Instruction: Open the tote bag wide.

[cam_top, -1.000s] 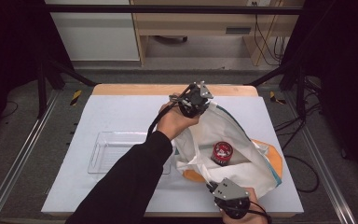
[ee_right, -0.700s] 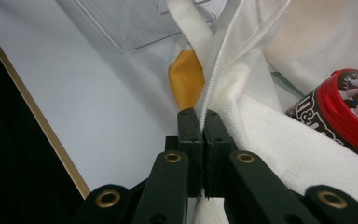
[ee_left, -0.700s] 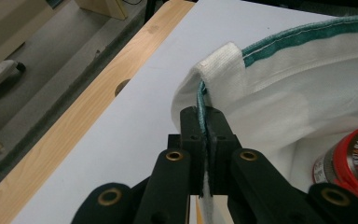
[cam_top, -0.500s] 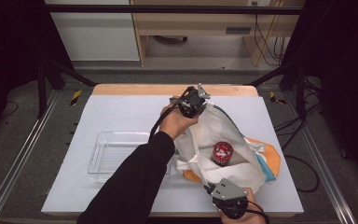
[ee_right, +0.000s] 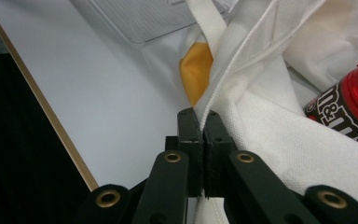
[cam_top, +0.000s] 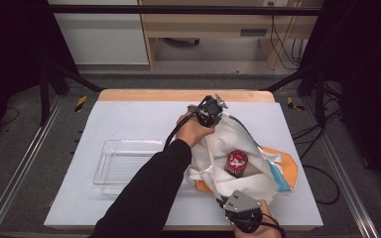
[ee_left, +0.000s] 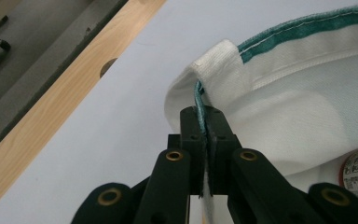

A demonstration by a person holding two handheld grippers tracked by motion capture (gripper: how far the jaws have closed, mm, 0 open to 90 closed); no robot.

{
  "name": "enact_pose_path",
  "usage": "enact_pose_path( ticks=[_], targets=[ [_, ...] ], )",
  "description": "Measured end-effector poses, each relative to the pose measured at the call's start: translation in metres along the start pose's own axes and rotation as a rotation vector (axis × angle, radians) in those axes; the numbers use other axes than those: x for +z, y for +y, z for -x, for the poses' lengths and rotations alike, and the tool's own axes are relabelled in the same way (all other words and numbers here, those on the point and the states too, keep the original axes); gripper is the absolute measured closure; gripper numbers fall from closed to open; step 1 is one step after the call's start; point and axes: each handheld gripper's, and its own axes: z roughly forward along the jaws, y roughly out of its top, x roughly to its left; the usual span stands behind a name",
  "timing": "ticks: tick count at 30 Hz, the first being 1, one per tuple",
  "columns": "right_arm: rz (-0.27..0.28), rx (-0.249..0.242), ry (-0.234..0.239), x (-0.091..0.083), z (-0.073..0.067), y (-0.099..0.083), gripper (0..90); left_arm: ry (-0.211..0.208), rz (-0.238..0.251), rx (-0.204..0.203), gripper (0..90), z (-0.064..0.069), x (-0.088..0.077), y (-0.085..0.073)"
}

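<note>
High view: my left tongs pinch the far rim of the white bag; my right tongs pinch its near rim, fingertips hidden under the grey plate. Bag lies on the bench, mouth held open btwn the tongs; red-lidded jar inside, lower part hidden by cloth. Clear tray partly behind my sleeve.

Left gripper view: jaws clamped on green-edged hem of bag; jar cut off at frame edge.

Right gripper view: jaws clamped on white fabric; jar cut off at right.
</note>
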Motion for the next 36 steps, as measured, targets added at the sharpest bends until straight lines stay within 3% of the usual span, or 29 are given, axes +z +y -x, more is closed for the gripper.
enact_pose_path(
  ticks=[13, 18, 22, 24, 27, 28, 31, 36],
  targets=[
    [0.002, 0.008, 0.012, 0.0, 0.002, -0.002, 88.7, -0.007, -0.019, 0.001, 87.9, 0.002, 0.004, 0.0],
    [0.006, 0.022, 0.008, -0.001, 0.003, -0.003, 87.6, 0.018, -0.017, 0.017, 85.7, 0.007, -0.001, 0.001],
    [0.033, 0.04, -0.012, -0.003, 0.004, -0.002, 73.5, 0.038, 0.018, 0.007, 75.1, 0.008, -0.012, 0.001],
    [0.055, 0.055, -0.025, -0.004, 0.005, 0.0, 61.0, 0.05, 0.028, 0.007, 63.7, 0.009, -0.02, 0.0],
    [0.079, 0.07, -0.054, -0.005, 0.006, 0.001, 46.6, 0.057, 0.075, -0.003, 56.3, 0.011, -0.04, -0.002],
    [0.079, 0.07, -0.054, -0.005, 0.006, 0.001, 46.6, 0.057, 0.075, -0.003, 53.7, 0.011, -0.04, -0.002],
    [0.108, 0.088, -0.08, -0.007, 0.007, 0.003, 34.5, 0.073, 0.099, 0.013, 49.2, 0.013, -0.055, -0.005],
    [0.139, 0.111, -0.103, -0.009, 0.008, 0.004, 27.2, 0.081, 0.135, 0.013, 45.1, 0.018, -0.079, -0.012]
  ],
)
